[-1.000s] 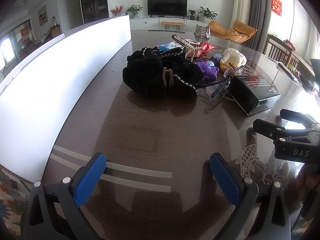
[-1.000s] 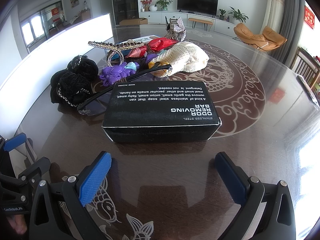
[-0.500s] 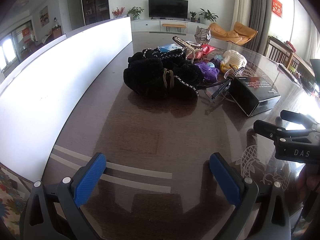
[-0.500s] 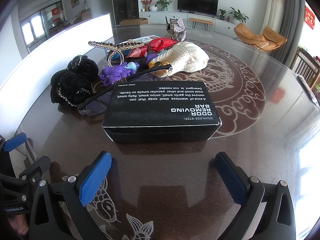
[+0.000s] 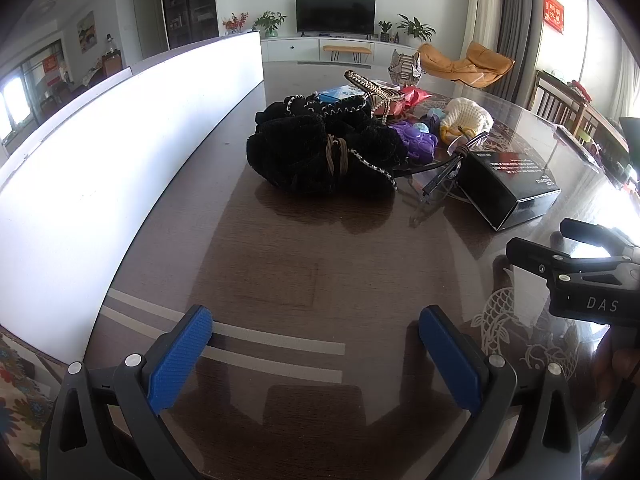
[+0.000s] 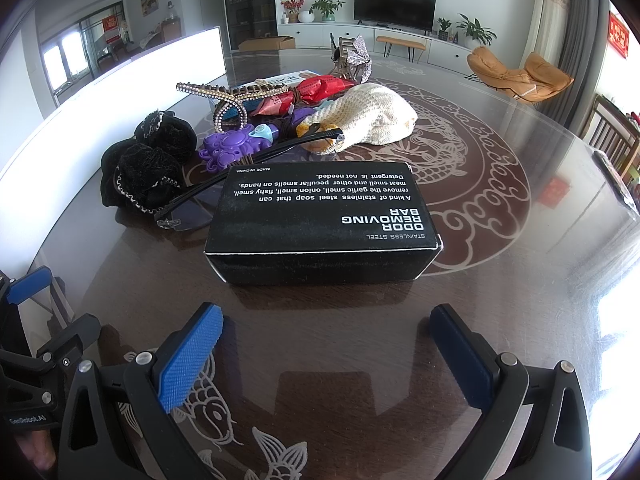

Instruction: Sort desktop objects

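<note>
The black box [image 6: 322,222] hides the near part of the glasses [image 6: 224,188] behind it, and the right wrist view cuts off all but one blue pad and some black frame of the left gripper [image 6: 30,282]. The blue packet [image 5: 336,94] shows only a corner behind the black scrunchies [image 5: 320,152]. Its print is too small to read.

One black box [image 6: 320,220], two black scrunchies [image 6: 148,168]

daylight from right | glare on table [image 6: 580,240] | fisheye-warped edges
</note>
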`<state>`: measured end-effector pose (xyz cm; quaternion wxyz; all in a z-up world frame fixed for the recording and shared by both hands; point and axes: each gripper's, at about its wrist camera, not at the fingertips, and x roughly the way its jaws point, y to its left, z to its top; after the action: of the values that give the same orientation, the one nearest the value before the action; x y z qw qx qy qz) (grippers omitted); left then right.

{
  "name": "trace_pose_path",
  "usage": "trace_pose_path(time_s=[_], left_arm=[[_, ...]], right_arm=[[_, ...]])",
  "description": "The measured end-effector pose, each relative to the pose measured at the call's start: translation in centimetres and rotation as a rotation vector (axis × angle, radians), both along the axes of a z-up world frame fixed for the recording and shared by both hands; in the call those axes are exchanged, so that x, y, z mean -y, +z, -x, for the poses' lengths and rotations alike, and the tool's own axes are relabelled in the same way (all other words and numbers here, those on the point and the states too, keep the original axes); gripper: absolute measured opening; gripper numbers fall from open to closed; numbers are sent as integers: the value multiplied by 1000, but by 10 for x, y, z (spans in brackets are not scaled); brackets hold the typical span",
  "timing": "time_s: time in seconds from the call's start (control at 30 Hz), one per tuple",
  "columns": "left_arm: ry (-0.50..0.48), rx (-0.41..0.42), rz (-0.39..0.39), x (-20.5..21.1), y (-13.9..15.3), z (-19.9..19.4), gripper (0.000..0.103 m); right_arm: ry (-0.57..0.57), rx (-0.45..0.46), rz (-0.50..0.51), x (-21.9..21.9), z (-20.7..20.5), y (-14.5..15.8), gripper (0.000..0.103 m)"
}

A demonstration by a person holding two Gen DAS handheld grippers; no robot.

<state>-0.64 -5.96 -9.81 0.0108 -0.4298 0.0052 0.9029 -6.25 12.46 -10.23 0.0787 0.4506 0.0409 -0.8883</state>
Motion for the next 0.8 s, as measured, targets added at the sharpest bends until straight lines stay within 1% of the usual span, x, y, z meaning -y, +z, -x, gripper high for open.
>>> trace_pose_path(time_s=[0.5, 0.6, 0.63, 0.73, 0.8], left_arm=[[-4, 1, 0, 0, 0, 0, 103], [-6, 24, -4, 3, 2, 2, 103], [-2, 25, -28, 6, 5, 4, 103], [9, 0, -190, 21, 15, 17, 103], [28, 0, -226, 23, 25, 36, 103]], right_arm=[[0, -1, 0, 0, 0, 0, 103], [0, -1, 0, 0, 0, 0, 103], [1, -1, 0, 0, 0, 0, 103], [1, -1, 0, 0, 0, 0, 103], [1, -1, 0, 0, 0, 0, 103]])
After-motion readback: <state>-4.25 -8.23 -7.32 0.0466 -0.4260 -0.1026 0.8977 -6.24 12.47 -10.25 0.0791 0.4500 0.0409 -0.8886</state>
